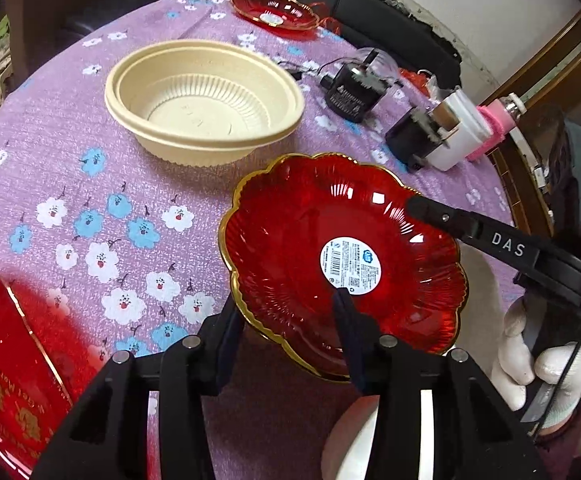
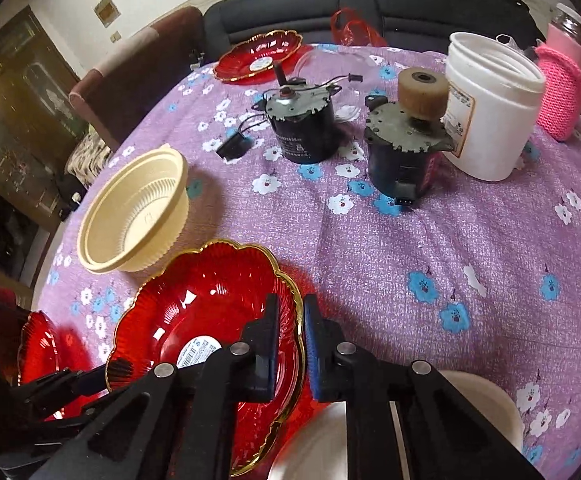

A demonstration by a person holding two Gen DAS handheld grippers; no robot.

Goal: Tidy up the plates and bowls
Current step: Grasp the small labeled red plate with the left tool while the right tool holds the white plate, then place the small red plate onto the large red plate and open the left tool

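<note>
Red translucent glass plate with a scalloped gilt rim [image 1: 342, 264] is held tilted above the purple flowered tablecloth [image 1: 90, 184], its near edge raised and its round white label [image 1: 348, 262] facing up. Both grippers are set on this one plate, on opposite sides of its rim. The left gripper [image 1: 286, 316] is clamped on the near edge: one finger is seen outside and under the rim, the other inside the dish just below the label. The right gripper [image 2: 292, 320] is closed on the right-hand edge, the gilt rim passing between its two pads, which stand nearly together. In the left wrist view the right tool is seen entering from the right, its tip on the far right rim, held by a white-gloved hand [image 1: 538, 364]. The cream ribbed plastic bowl [image 1: 204, 102], apparently two nested, lies beyond the plate and to its left, close by but not touching. A second red scalloped plate [image 1: 274, 10] sits well apart at the far edge of the table, past two black motors [image 2: 300, 120]. A further red gilt-edged dish [image 2: 38, 344] lies just beside, on the left. Judged from this, the left hand lies nearer the near dish, and the far plate lies straight ahead of both jaws.
</note>
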